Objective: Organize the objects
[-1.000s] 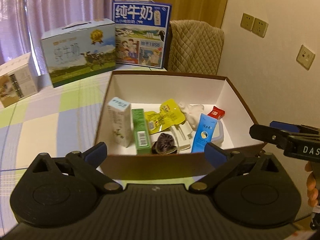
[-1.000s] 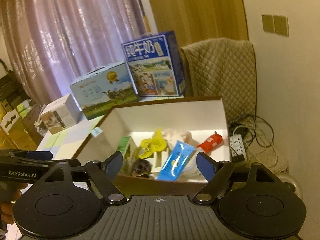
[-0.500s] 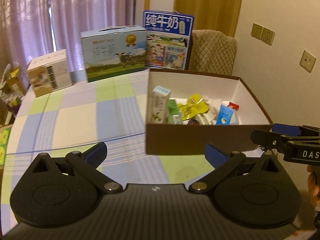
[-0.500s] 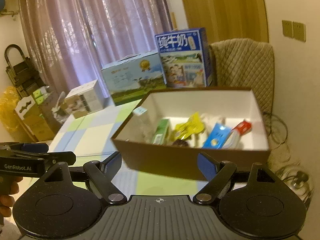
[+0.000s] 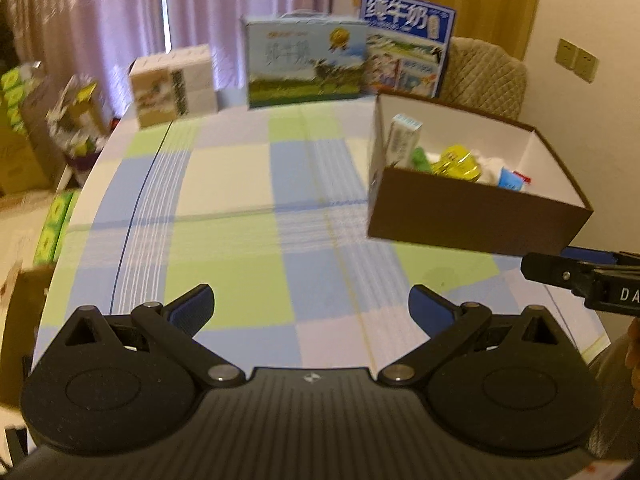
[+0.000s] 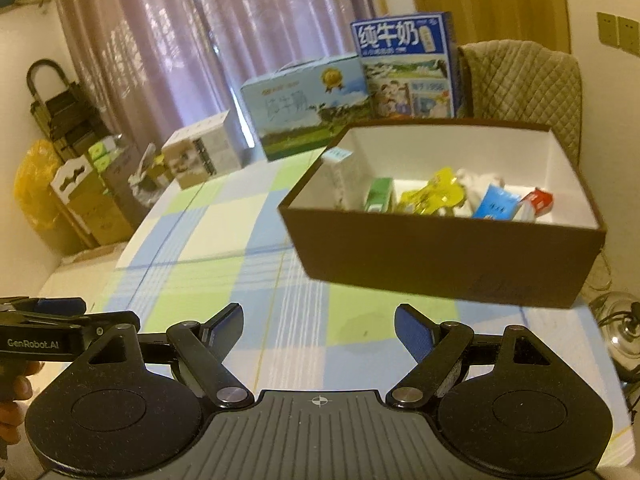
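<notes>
Brown box with white lining sits on the far right part of the desk, near the wall-side edge, and holds every loose item I can find: a tall white carton upright against the left wall, a green carton beside it, a yellow pouch, a blue tube, a small red pack at the right end, and something pale behind them that I cannot identify at this blur. Judgement: collecting looks finished, since the checked cloth in front of both tongs carries nothing loose; what may be left is only tidying inside the box or closing it, and no lid shows in either view. Left tongs: spread wide, nothing between the blue pads, hovering low over the near desk. Right tongs: likewise spread and empty, aimed at the box's front wall. Surroundings: two large milk cases, the pale blue one and the dark blue one, stand along the desk's back edge, a smaller white case to their left; a quilted chair back rises behind the box; stacked cartons crowd the floor at left. Nothing stands between tongs and box; the desk edge just right of the box leaves little margin for pushing it.
</notes>
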A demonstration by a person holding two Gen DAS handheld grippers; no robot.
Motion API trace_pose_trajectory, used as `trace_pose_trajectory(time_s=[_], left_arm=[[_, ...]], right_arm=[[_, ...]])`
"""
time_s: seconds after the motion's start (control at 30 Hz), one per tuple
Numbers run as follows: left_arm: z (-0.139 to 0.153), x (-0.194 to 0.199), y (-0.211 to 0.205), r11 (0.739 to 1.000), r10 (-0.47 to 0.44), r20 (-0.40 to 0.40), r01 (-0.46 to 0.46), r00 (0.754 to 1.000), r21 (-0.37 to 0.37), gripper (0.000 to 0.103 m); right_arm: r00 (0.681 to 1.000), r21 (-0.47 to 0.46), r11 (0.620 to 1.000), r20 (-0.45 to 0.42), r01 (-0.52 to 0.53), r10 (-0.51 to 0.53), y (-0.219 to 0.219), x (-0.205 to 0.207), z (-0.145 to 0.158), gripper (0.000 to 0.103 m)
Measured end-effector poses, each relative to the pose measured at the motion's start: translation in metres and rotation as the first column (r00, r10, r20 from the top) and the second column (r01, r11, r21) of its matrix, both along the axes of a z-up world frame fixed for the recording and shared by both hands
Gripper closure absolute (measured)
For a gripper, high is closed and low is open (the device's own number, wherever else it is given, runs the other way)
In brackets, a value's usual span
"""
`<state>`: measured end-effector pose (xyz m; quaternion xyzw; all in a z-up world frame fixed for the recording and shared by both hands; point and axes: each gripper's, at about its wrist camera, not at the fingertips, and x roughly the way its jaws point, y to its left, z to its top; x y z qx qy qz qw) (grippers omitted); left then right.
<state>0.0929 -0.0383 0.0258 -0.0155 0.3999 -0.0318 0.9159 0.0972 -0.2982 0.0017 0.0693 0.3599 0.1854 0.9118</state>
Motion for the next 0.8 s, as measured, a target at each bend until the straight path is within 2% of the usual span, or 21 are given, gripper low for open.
trace_pose_trajectory(time_s=[0.17,0.33,0.47,0.8], left_arm=[[-0.022,-0.014,0.012,0.999,0.045,-0.054,-0.046,0.998,-0.021,0.001],[-0.040,-0.021,0.019,0.997,0.079,-0.092,-0.080,0.993,-0.010,0.001],[-0.049,-0.024,0.022,0.995,0.098,-0.107,-0.099,0.989,-0.005,0.001],[-0.061,-0.035,0.028,0.993,0.116,-0.143,-0.116,0.983,0.009,0.001]], right_arm=[[0.998,-0.018,0.998,-0.020,-0.057,0.057,0.018,-0.008,-0.022,0.023],[0.995,-0.002,0.996,-0.047,-0.084,0.084,0.025,-0.011,-0.038,0.023],[0.991,0.008,0.994,-0.074,-0.110,0.111,0.029,-0.011,-0.049,0.023],[0.980,-0.047,0.984,-0.113,-0.170,0.164,0.044,-0.016,-0.066,0.023]])
